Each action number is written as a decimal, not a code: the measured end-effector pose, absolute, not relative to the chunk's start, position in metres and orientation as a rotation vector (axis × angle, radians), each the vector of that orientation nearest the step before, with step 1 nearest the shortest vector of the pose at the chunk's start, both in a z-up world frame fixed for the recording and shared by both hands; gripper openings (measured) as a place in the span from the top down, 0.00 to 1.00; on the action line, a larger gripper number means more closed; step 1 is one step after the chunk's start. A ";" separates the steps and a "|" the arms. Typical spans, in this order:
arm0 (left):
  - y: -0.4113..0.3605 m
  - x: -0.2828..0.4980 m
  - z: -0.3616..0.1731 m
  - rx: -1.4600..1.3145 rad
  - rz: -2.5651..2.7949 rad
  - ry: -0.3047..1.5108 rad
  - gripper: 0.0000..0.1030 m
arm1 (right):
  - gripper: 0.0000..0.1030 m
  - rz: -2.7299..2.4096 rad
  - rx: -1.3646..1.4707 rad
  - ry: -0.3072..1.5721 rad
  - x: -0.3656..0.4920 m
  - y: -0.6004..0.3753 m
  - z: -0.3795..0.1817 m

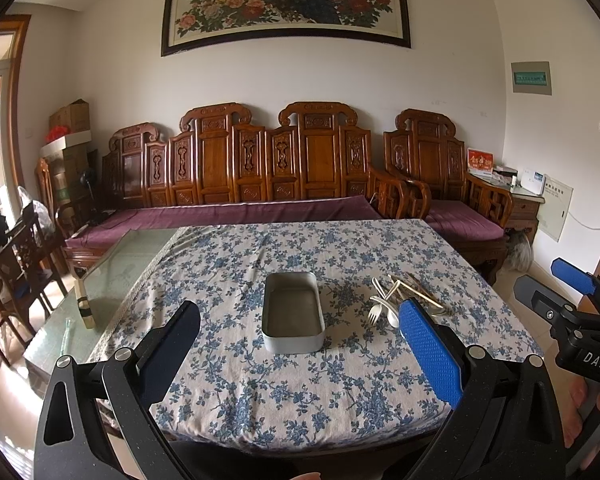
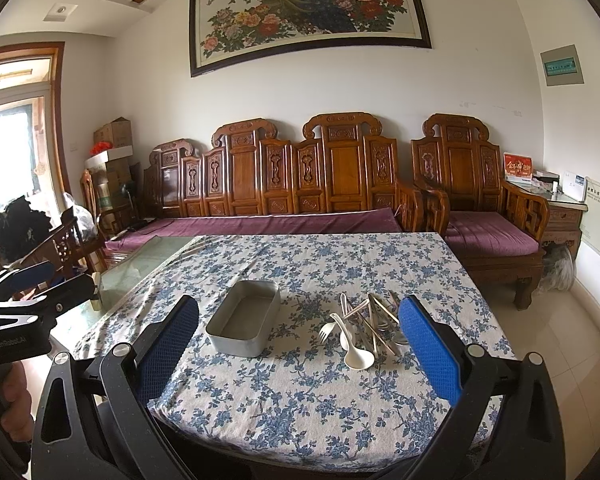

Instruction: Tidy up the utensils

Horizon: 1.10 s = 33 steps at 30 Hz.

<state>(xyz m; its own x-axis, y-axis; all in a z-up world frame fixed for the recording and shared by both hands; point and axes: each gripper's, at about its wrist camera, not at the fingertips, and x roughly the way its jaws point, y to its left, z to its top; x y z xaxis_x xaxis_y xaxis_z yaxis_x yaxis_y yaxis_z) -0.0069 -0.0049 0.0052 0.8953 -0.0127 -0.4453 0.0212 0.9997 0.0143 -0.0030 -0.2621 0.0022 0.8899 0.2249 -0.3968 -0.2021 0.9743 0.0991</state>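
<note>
Both tongs (image 1: 300, 344) (image 2: 300, 344) spread wide (nothing gripped); metal tin (image 1: 293, 312) beside utensil pile (image 2: 364, 320) on tablecloth (image 2: 300, 392).

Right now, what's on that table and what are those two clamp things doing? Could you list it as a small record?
surface: table under a blue floral cloth
container: metal tin, empty, near the middle
utensils: loose pile to the right of the tin, apart from it; white spoon, white fork, chopsticks
left gripper: open, holds nothing
right gripper: open, holds nothing
in the tin so far: nothing
</note>
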 end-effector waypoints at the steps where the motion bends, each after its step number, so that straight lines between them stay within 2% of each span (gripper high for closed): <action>1: -0.005 -0.007 0.005 0.019 -0.017 0.461 0.06 | 0.02 0.222 0.055 0.419 -0.003 -0.262 0.002; 24: -0.009 -0.001 -0.001 0.021 -0.033 0.483 0.06 | 0.02 0.217 0.051 0.423 -0.006 -0.264 0.007; 33: -0.010 0.025 -0.027 0.019 -0.059 0.577 0.06 | 0.02 0.230 0.058 0.454 0.008 -0.274 -0.011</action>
<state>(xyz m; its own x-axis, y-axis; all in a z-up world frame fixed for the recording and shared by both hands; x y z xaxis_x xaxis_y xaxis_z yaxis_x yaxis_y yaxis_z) 0.0253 -0.0103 -0.0272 0.8366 -0.0505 -0.5454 0.0614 0.9981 0.0017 0.0082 -0.2743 -0.0115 0.8734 0.2328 -0.4278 -0.2068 0.9725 0.1069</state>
